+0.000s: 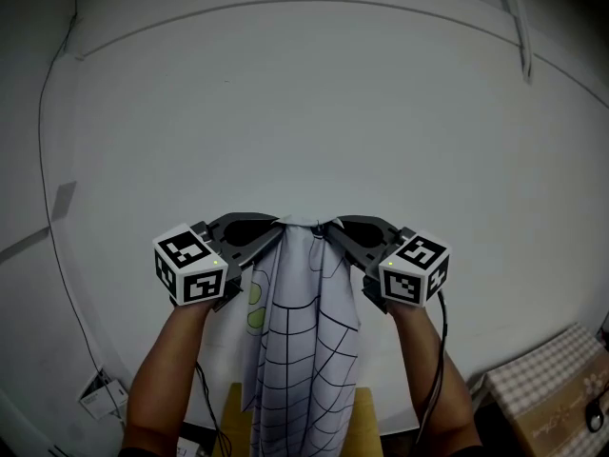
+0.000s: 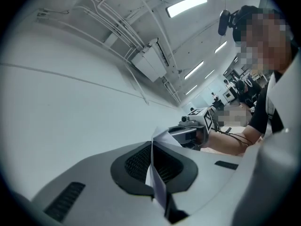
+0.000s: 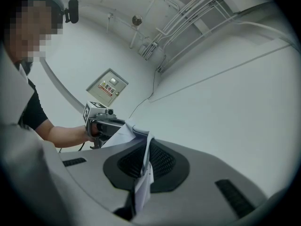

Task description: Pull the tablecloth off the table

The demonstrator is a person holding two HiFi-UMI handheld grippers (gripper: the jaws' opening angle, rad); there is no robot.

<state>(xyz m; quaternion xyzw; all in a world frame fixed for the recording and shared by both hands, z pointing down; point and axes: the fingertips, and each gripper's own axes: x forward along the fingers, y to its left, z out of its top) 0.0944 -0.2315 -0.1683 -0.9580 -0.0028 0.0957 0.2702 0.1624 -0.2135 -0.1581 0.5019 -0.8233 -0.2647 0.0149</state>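
A white tablecloth [image 1: 303,350] with a dark grid print hangs straight down in folds, held up in front of a plain wall. My left gripper [image 1: 274,228] is shut on its top edge from the left. My right gripper [image 1: 329,228] is shut on the same edge from the right, close beside the other. In the left gripper view a fold of the tablecloth [image 2: 156,182] is pinched between the dark pads. The right gripper view shows the tablecloth [image 3: 142,182] clamped the same way, with the left gripper [image 3: 123,127] across from it.
A white wall [image 1: 314,112] fills the head view, with a cable [image 1: 55,236] running down its left side. Low down are a wooden surface [image 1: 236,425] behind the cloth and a checked-cloth-covered thing [image 1: 557,379] at the lower right. The person's forearms rise from the bottom edge.
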